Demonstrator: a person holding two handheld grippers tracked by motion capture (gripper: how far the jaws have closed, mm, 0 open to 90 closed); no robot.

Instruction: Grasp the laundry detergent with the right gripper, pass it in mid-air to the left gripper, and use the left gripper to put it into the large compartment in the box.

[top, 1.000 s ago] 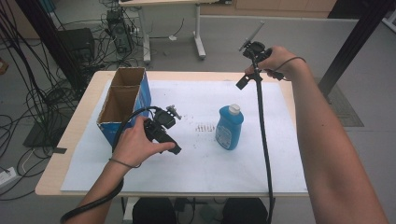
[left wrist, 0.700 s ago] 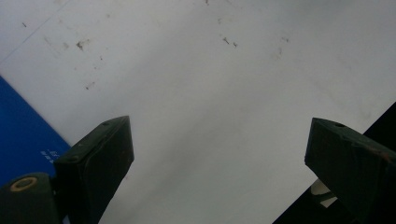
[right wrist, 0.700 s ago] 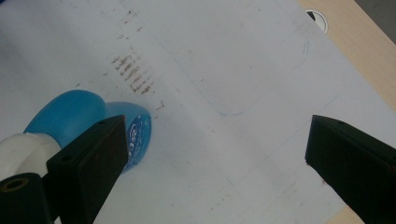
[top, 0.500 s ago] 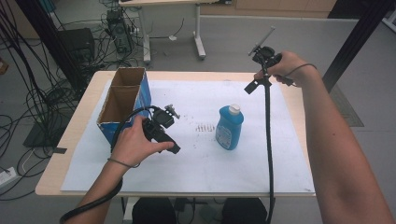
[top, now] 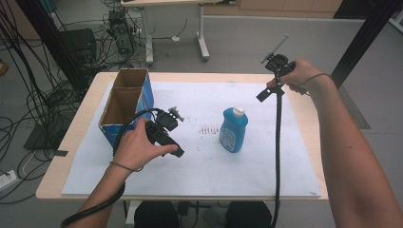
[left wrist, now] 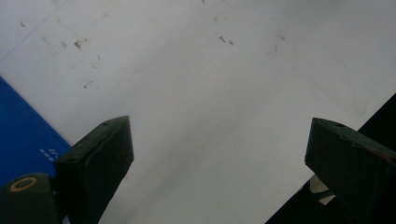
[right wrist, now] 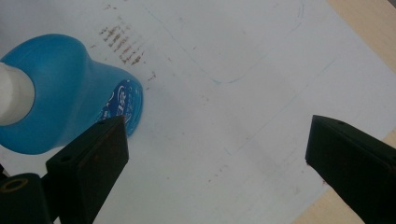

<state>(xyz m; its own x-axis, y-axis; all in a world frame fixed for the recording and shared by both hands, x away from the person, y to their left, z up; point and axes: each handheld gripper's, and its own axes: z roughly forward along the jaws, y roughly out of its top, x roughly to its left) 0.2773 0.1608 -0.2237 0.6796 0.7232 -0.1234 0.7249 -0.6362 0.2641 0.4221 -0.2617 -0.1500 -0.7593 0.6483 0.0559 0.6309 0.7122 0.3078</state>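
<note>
A blue bottle (top: 233,130) with a white cap stands upright near the middle of the white sheet (top: 204,166). My left gripper (top: 166,130) rests low beside the blue-sided cardboard box (top: 126,102), left of the bottle; its jaws stand open over bare paper (left wrist: 219,154) with the box's blue wall (left wrist: 23,130) at the left edge. My right gripper (top: 276,71) is held high over the table's back right, open and empty. The right gripper view looks down past the open jaws (right wrist: 217,154), and the bottle (right wrist: 65,93) lies off to their left.
The box is open at the top and has two compartments. Brown smudges (top: 207,129) mark the sheet left of the bottle. The right gripper's black cable (top: 278,156) hangs down across the table's right side. Bare wood (top: 311,123) borders the sheet.
My right hand has carried its gripper to the right and slightly nearer, away from the bottle. The left gripper and the bottle have stayed put.
</note>
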